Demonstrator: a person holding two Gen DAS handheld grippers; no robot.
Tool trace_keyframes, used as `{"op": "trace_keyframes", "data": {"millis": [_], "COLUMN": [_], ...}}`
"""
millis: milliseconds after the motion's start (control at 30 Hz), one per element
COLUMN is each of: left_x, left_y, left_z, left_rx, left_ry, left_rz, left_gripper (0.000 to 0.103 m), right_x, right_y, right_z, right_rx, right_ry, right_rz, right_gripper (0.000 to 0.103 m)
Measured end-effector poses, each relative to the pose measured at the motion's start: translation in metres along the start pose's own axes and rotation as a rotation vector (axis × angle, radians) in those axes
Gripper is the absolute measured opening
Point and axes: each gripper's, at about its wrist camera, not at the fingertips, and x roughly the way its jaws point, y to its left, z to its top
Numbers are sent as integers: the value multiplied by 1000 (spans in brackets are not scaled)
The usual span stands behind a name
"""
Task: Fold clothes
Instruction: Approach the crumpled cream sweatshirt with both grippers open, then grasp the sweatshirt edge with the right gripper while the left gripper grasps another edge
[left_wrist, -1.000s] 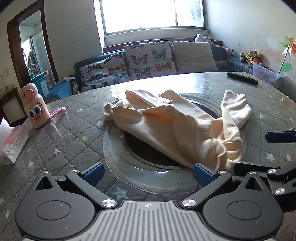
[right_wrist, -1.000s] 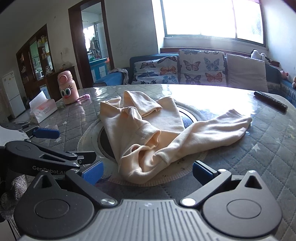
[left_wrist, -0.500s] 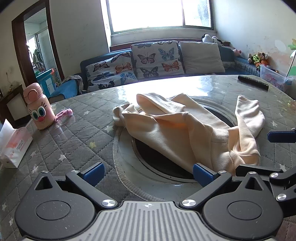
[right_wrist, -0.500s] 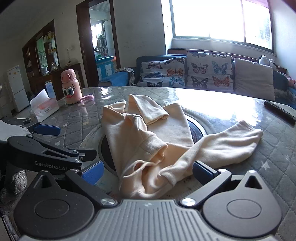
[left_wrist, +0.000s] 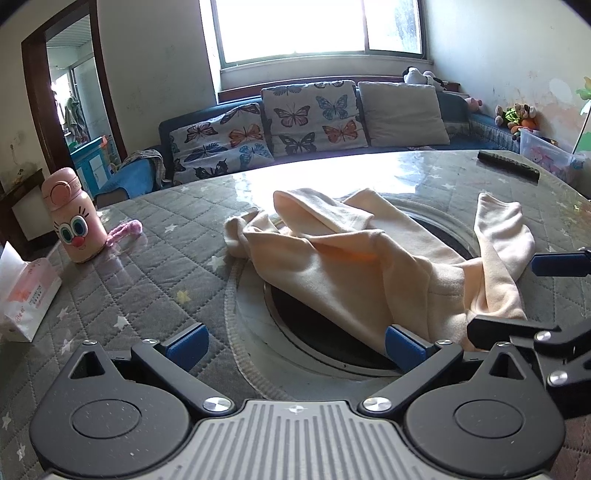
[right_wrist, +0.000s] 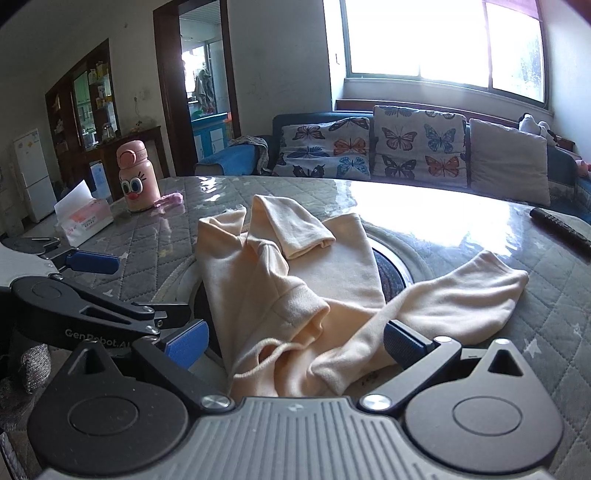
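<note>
Right wrist view: cream garment (right_wrist: 295, 295) lies crumpled, sleeves splayed.

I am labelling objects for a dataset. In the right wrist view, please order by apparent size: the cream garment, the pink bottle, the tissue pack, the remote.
1. cream garment, clearly largest.
2. tissue pack and pink bottle: look alike, unranked.
3. remote, thinnest, partly cut off.

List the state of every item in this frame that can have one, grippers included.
Cream garment: crumpled, unfolded, sleeves splayed, lying on the table.
Left gripper: open, holding nothing.
Right gripper: open, garment's near edge between its fingers, not clamped.
Pink bottle: upright, lid closed.
Tissue box: opened, a tissue sticking out.
Remote: lying flat near the far edge.
</note>
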Motion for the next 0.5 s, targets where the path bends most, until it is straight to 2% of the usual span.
{"op": "trace_keyframes", "data": {"millis": [367, 467, 500], "left_x": [1, 2, 2], "left_y": [23, 27, 28], "left_z": [9, 10, 10], "left_rx": [-40, -44, -45], "left_ry": [-17, -19, -19], "left_rz": [37, 42, 45], "left_gripper": [103, 103, 103], "right_x": [45, 60, 63], "right_y": [-7, -10, -11], "right_z": [20, 21, 21], "right_rx": [16, 25, 28], "right_ry": [36, 62, 68], "right_rz": [63, 78, 82], "right_gripper": [84, 75, 68]}}
